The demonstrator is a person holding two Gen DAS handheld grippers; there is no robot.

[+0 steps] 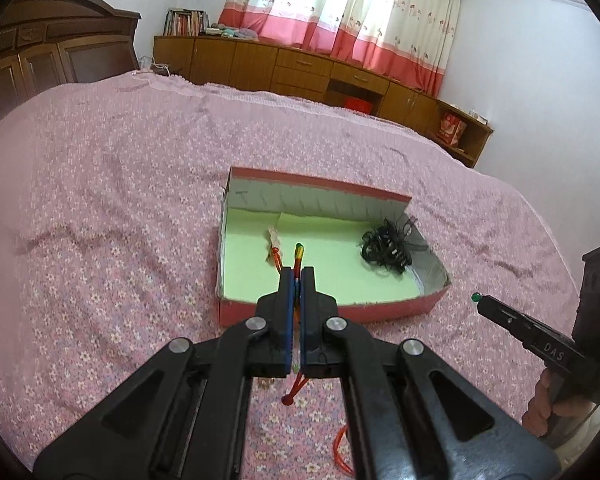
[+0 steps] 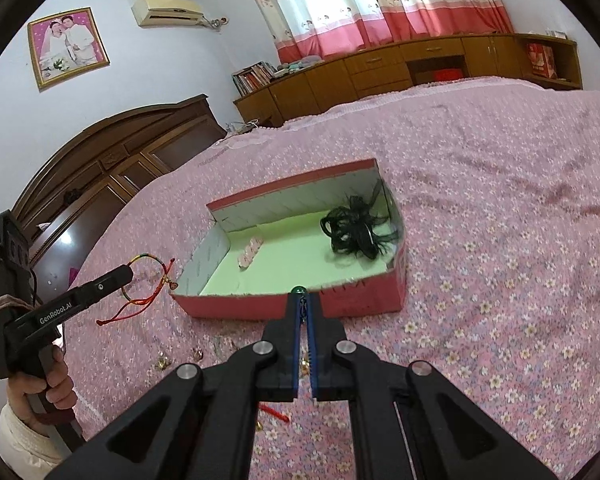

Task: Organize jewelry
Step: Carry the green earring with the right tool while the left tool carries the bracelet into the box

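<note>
Left wrist view first, then:
Left gripper (image 1: 297, 276): pinched tight on a braided cord bracelet (image 1: 298, 254), whose red, yellow and green strand pokes out past the tips while a red tail dangles beneath the jaws.
Where it hangs: over the near wall of the red box (image 1: 380, 306), which sits on the pink bedspread (image 1: 100, 200).
Inside the box: a black hair accessory (image 1: 386, 246) at the right end and a small pale trinket (image 1: 274, 240) on the green lining, just beside the gripper tips.
Right gripper (image 1: 482, 300): seen from the side, right of the box, with a green bead (image 1: 475, 297) at its tip.

Right wrist view:
Right gripper (image 2: 303, 300): closed on a thin piece topped by the green bead (image 2: 299, 290), which I take for an earring or pin; what sits between the pads is hard to make out.
Position: just short of the red box's (image 2: 340, 308) near wall.
Left gripper (image 2: 126, 274): bracelet (image 2: 148, 280) looped from its tip, left of the box.
Loose pieces: several small gold-looking bits (image 2: 198, 354) lie on the bedspread (image 2: 500, 240) ahead of the box.

Handling, as I judge it:
Bracelet: light and floppy, so its tails may snag the box rim; hold the braid, not the tails.
Beaded piece: tiny, hard, likely slippery, so grip the stem just under the bead.
</note>
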